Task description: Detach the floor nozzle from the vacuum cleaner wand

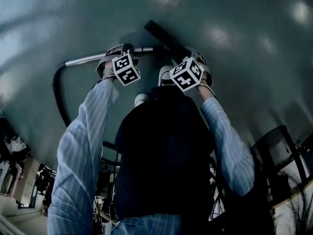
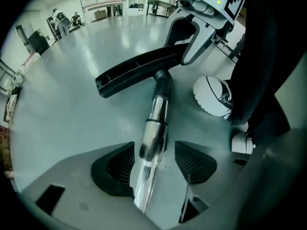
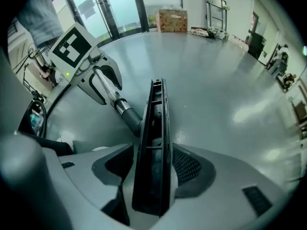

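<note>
Left gripper [image 2: 153,166] spread, straddling wand [image 2: 154,128], not pinching. Right gripper [image 3: 152,169] spread astride floor nozzle [image 3: 154,128], its long bar running straight ahead between jaws. Joint [image 2: 163,80] lies between both grippers, low by floor [image 3: 230,80]. Separation likely needs pull along wand's length.

No words, brands or numbers could be read anywhere. The marker cubes [image 1: 126,69] carried only black-and-white square patterns, and the print on the distant cardboard box [image 3: 171,20] was too small.
</note>
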Action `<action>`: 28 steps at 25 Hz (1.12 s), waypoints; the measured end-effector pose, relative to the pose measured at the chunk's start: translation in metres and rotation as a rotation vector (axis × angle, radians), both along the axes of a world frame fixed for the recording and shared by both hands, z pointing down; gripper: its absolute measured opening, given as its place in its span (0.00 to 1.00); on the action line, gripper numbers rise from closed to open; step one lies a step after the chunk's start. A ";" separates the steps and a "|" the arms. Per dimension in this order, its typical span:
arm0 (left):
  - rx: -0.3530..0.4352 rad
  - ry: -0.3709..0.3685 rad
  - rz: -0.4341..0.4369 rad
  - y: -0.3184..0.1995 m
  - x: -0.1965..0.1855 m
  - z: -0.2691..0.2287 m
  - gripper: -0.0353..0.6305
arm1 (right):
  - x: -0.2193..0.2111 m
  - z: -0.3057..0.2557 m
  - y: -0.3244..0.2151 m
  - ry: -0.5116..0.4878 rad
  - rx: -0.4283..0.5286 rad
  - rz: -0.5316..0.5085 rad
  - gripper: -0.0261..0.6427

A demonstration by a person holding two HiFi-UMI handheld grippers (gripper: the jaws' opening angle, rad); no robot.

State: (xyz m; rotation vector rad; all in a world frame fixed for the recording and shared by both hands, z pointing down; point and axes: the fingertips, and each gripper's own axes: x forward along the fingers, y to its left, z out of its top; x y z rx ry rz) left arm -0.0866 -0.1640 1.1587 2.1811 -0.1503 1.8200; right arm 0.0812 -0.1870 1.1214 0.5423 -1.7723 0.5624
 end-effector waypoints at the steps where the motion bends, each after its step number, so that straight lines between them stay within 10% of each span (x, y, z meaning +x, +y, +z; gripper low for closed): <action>1: -0.006 -0.010 0.005 -0.001 -0.001 0.004 0.41 | 0.000 0.003 -0.002 0.012 0.008 -0.007 0.42; 13: -0.074 -0.099 0.070 -0.002 -0.034 0.007 0.32 | 0.002 0.001 -0.004 0.063 -0.086 0.043 0.40; 21: -0.072 -0.125 0.048 -0.011 0.013 -0.009 0.32 | 0.180 -0.020 -0.015 0.174 -0.068 0.215 0.39; 28: -0.065 -0.111 0.030 0.000 -0.021 -0.008 0.32 | 0.174 -0.021 -0.016 0.232 -0.023 0.306 0.40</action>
